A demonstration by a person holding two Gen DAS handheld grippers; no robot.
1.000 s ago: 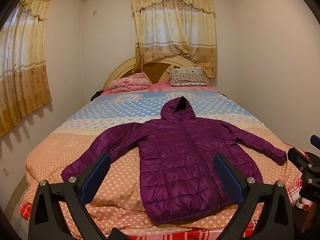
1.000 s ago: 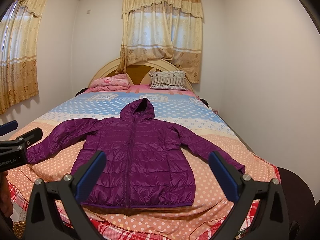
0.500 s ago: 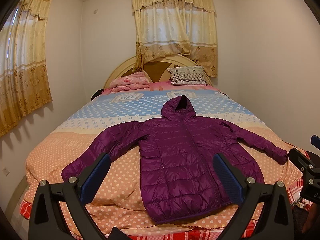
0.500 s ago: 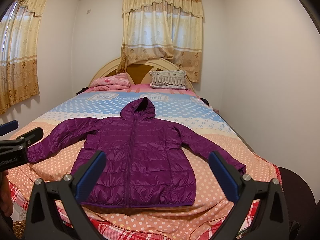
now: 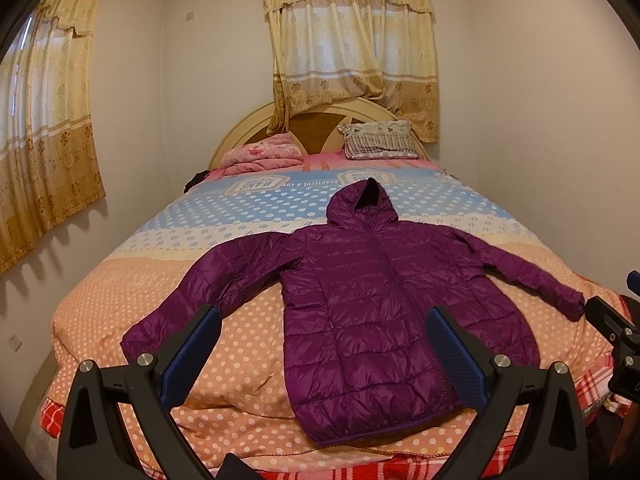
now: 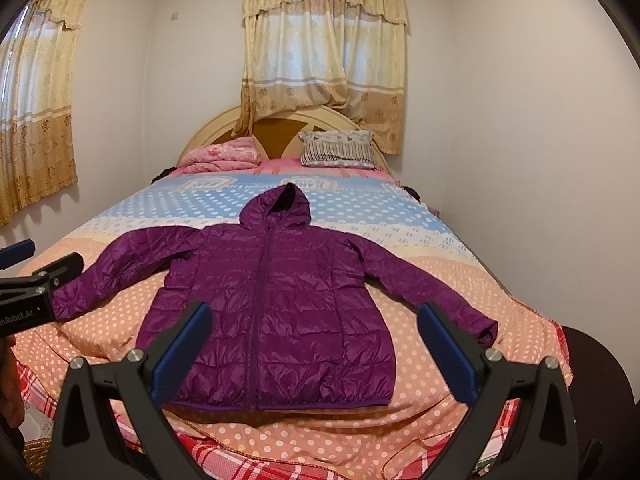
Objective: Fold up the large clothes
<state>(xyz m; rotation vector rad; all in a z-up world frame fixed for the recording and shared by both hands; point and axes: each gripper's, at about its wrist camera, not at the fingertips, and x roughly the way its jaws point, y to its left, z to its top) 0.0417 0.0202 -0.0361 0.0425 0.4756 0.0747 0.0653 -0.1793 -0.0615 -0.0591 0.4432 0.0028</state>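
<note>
Purple hooded puffer jacket [image 5: 384,312] [image 6: 276,312] is lying flat and zipped on the polka-dot bedspread [image 5: 160,280] [image 6: 440,360], sleeves spreading out to both sides, hood pointing toward the arched headboard [image 5: 256,128] [image 6: 224,128] and hem lying nearest the foot of the bed. Left gripper [image 5: 324,354] is hovering short of the jacket's hem, its jaws gaping wide and holding nothing. Right gripper [image 6: 314,350] is hanging before the hem likewise, spread wide and empty. A striped pillow [image 5: 378,140] [image 6: 338,149] and folded pink blanket [image 5: 262,155] [image 6: 222,155] are sitting against the headboard.

A purple quilted hooded jacket [image 5: 372,304] lies flat on its back, zipped shut, sleeves spread wide, hood pointing toward the headboard.
</note>
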